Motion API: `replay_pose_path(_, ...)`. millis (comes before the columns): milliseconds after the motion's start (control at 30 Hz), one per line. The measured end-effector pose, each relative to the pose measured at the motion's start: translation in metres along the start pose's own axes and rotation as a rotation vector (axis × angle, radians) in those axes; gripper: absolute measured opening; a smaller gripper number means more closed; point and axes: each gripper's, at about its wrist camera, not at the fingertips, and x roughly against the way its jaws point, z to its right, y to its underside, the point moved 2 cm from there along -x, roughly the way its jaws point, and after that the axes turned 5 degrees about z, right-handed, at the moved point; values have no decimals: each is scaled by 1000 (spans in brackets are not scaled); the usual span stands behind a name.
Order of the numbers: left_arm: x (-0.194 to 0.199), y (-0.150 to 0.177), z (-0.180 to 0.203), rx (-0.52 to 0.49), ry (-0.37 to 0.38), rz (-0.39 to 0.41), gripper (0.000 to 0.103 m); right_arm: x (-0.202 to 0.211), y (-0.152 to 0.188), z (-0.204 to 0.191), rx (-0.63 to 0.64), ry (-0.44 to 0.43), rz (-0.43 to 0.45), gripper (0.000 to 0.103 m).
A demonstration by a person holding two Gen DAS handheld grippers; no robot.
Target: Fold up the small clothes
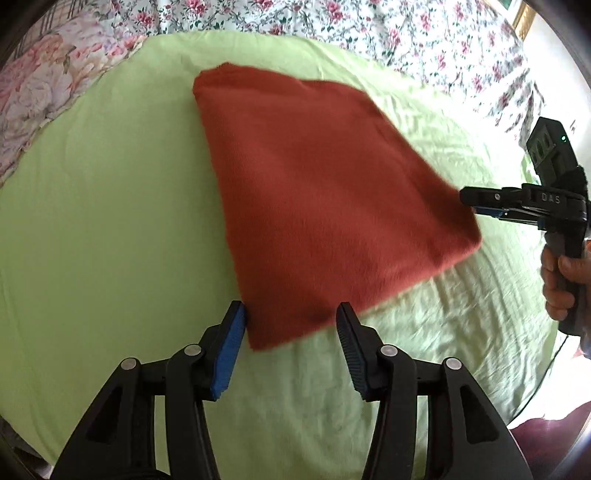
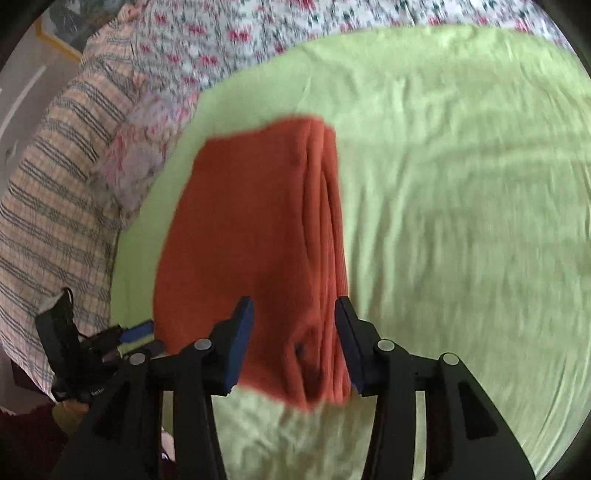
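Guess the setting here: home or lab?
Likely a home bedroom. The red garment lies folded on a green sheet spread over a floral bedspread, with a striped pillow beside it. A gilt frame shows at the wall.

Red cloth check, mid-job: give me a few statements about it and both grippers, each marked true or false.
1. The red cloth lies folded on the green sheet. True.
2. The left gripper is clamped on the cloth. False: its fingers stand apart, not pressing on the cloth corner between them.
3. The right gripper stands open over the cloth's near end. True.
4. The sheet is plain white. False: it is light green.
5. A floral bedspread lies beyond the sheet. True.
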Motion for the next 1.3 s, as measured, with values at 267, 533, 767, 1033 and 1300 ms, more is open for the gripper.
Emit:
replay_pose_path(267, -19, 11, 8, -24, -41, -12, 53, -22, 10, -13, -12, -66, -68, 5)
replay_pose_path(533, -10, 1, -15, 126, -85, 18, 16, 15, -9, -18, 25, -102, 33, 5)
replay_pose_path(767, -25, 15, -17, 192, -48, -64, 9, -29, 29, 8, 74, 96, -90, 4)
replay_pose_path(1033, 2, 20, -19, 138, 17, -94, 11, -28, 30, 19, -2, 91, -113, 11)
replay_pose_path(1300, 30, -30, -13, 105, 154, 54, 13, 8, -19, 9, -37, 89, 45, 17)
